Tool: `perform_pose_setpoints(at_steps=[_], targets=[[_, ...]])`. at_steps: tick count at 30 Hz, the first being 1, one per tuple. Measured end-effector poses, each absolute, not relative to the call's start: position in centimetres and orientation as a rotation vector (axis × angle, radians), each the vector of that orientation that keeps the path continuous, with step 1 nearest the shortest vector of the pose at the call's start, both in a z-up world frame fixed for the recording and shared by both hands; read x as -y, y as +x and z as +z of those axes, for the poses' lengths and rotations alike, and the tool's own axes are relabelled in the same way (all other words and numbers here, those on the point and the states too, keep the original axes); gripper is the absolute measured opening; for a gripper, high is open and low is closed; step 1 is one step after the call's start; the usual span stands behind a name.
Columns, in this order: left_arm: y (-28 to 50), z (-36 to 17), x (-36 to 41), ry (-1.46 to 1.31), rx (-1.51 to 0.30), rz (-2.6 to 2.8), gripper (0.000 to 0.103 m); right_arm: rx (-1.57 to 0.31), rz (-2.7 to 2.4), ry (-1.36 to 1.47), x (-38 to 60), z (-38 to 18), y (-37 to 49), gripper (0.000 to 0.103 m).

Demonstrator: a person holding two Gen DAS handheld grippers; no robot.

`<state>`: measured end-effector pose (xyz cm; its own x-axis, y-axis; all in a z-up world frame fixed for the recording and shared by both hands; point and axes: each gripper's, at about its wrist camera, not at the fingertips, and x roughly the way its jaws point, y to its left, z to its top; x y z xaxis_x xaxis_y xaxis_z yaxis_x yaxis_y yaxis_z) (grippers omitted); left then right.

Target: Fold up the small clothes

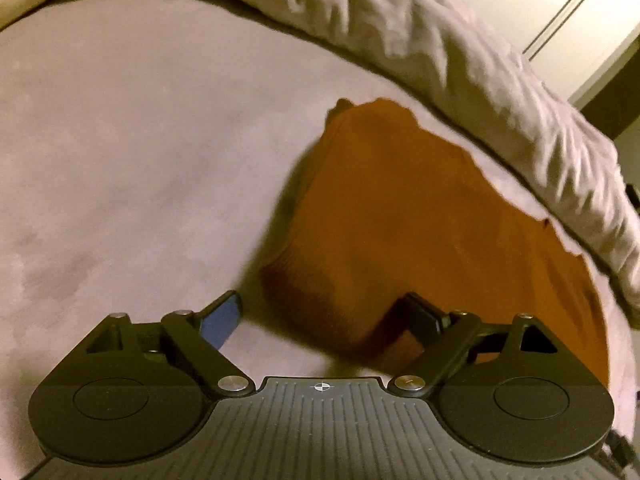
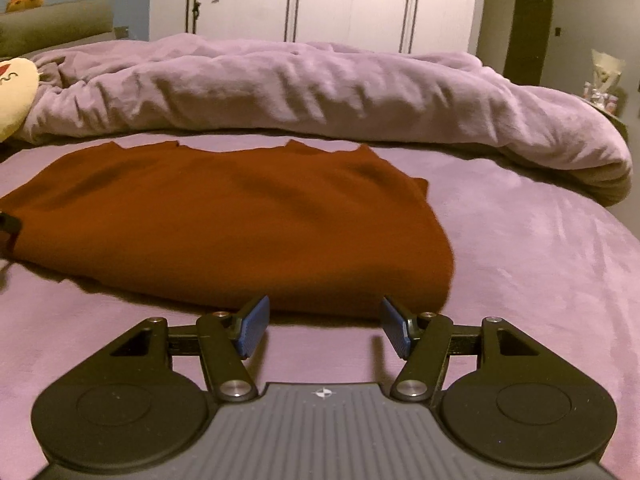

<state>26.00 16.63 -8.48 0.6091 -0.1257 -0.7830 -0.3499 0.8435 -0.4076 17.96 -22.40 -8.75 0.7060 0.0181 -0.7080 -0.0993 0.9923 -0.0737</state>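
Rust-orange garment [image 2: 224,224] is lying flat beside the rumpled duvet [image 2: 320,92], so I'm holding my left gripper [image 1: 320,316] and right gripper [image 2: 324,326] spread at its near edge, ready to pinch.

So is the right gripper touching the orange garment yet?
Apart. The right wrist view shows the open right gripper short of the orange garment, sheet visible between.

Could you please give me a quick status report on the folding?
Left gripper open, straddling the garment's corner. Right gripper open, just short of the near edge. Orange garment flat on the bed. Nothing in the way.
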Motion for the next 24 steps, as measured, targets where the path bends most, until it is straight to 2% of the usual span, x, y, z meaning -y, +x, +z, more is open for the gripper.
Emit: perform_pose_setpoints(at_steps=[1, 3, 5, 8, 10, 12, 14, 15, 17, 18, 21, 24], targets=[[26.0, -8.4, -16.4, -0.587, -0.918, 0.122, 0.079, -0.785, 0.076, -0.107, 22.2, -8.8, 18.1, 0.052], [26.0, -8.3, -16.1, -0.609, -0.917, 0.110, 0.081, -0.783, 0.096, -0.099, 21.6, -8.7, 18.6, 0.042], [26.1, -8.6, -15.9, -0.589, -0.918, 0.111, 0.084, -0.770, 0.111, -0.094, 20.8, -8.6, 19.1, 0.041], [26.4, -8.9, -15.8, -0.597, -0.903, 0.119, 0.087, -0.747, 0.169, -0.091, 19.2, -8.7, 19.9, 0.033], [26.7, -9.0, -16.0, -0.618, -0.896, 0.123, 0.087, -0.737, 0.196, -0.106, 18.3, -9.0, 20.4, 0.031], [26.8, -8.8, -16.2, -0.633, -0.890, 0.132, 0.081, -0.741, 0.195, -0.136, 17.9, -9.5, 21.0, 0.031], [27.1, -8.8, -16.4, -0.635, -0.889, 0.137, 0.064, -0.749, 0.160, -0.183, 18.0, -10.1, 21.5, 0.032], [27.1, -8.8, -16.7, -0.644, -0.888, 0.136, 0.061, -0.750, 0.149, -0.189, 18.2, -10.1, 21.6, 0.033], [27.1, -8.9, -17.2, -0.682, -0.880, 0.132, 0.046, -0.761, 0.127, -0.180, 18.7, -9.7, 21.6, 0.035], [27.1, -9.0, -17.5, -0.707, -0.877, 0.127, 0.044, -0.764, 0.119, -0.171, 18.9, -9.5, 21.5, 0.035], [27.1, -9.4, -17.8, -0.747, -0.870, 0.127, 0.045, -0.758, 0.111, -0.146, 19.3, -9.0, 20.8, 0.035], [27.4, -9.3, -17.1, -0.713, -0.874, 0.127, 0.055, -0.751, 0.132, -0.140, 18.8, -8.8, 20.4, 0.033]])
